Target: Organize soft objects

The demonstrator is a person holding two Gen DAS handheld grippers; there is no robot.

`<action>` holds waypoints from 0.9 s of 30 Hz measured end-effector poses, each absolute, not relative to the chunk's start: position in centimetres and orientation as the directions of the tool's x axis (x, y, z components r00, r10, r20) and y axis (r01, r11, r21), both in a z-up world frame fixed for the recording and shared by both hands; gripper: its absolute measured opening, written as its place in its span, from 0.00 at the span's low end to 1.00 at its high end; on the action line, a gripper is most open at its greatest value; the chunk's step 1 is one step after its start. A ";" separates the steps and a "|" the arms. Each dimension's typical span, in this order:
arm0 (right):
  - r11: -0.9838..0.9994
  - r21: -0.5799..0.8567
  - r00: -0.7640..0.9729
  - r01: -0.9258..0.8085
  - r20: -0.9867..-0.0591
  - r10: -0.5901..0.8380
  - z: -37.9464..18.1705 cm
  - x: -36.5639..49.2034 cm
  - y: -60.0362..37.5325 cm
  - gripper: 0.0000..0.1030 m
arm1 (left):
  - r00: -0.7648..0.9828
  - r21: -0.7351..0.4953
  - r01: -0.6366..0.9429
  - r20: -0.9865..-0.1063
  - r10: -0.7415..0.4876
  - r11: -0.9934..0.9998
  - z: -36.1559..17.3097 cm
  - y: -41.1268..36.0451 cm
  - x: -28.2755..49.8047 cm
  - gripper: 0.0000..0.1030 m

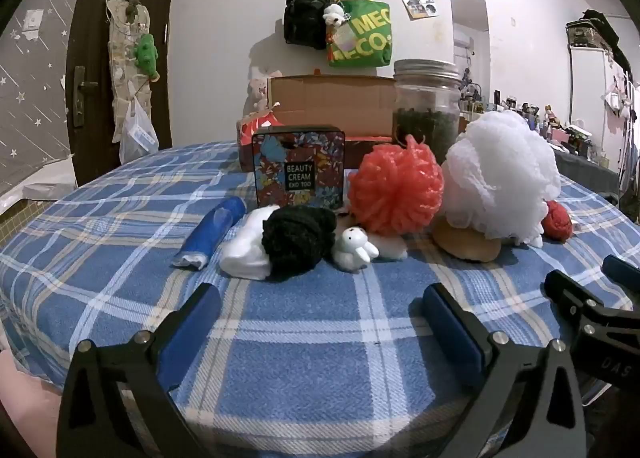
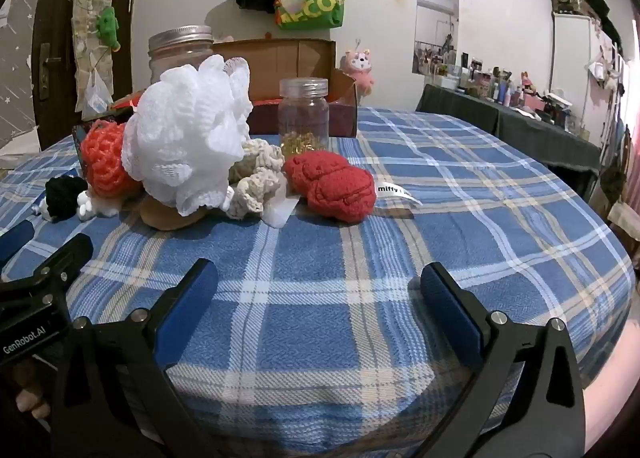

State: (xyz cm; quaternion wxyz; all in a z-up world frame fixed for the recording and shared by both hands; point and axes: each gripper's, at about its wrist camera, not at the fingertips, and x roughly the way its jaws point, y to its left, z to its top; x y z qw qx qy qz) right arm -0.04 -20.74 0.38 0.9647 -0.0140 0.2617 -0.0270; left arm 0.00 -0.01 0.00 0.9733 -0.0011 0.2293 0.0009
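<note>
the cardboard box (image 1: 332, 106) at the back is mostly hidden behind the patterned tin (image 1: 299, 166) and the big glass jar (image 1: 426, 106), so its inside cannot be seen. a tan, rounded thing (image 1: 464, 244) is half buried under the white mesh pouf (image 1: 500, 174), and what it is stays unclear. the dark red knitted piece (image 2: 332, 184) shows only a sliver in the left wrist view but lies whole in the right one, ribbed and lumpy, just beside a beige crocheted bundle (image 2: 256, 182) that the pouf partly covers. the soft things sit in a loose row across the middle of the blue plaid cloth (image 1: 304, 338): a blue rolled tube (image 1: 210, 232), a white folded cloth (image 1: 248, 254) touching a black fuzzy knit (image 1: 298, 240), a small white plush rabbit (image 1: 354, 250), and a coral netted pouf (image 1: 396, 188). a small clear jar (image 2: 304, 116) stands behind them. the left gripper (image 1: 322, 318) and right gripper (image 2: 318, 298) both hang short of the row, blue pads spread wide with nothing between them.
</note>
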 end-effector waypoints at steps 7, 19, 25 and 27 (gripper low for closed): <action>0.998 -0.040 0.859 0.045 -0.509 -0.059 0.4 0.0 -20.7 1.00 | 0.895 -0.002 -0.003 -0.447 0.002 1.000 0.0 0.0 0.0 1.00; 0.998 -0.041 0.859 0.045 -0.508 -0.059 0.3 0.0 -20.7 1.00 | 0.894 -0.001 -0.002 -0.449 0.002 1.000 0.0 0.0 0.0 1.00; 0.998 -0.041 0.859 0.045 -0.508 -0.060 0.3 0.0 -20.7 1.00 | 0.893 -0.001 -0.002 -0.449 0.002 1.000 0.0 0.0 0.0 1.00; 0.998 -0.042 0.860 0.045 -0.508 -0.060 0.3 0.0 -20.7 1.00 | 0.893 0.000 -0.002 -0.449 0.002 1.000 0.0 0.0 0.0 1.00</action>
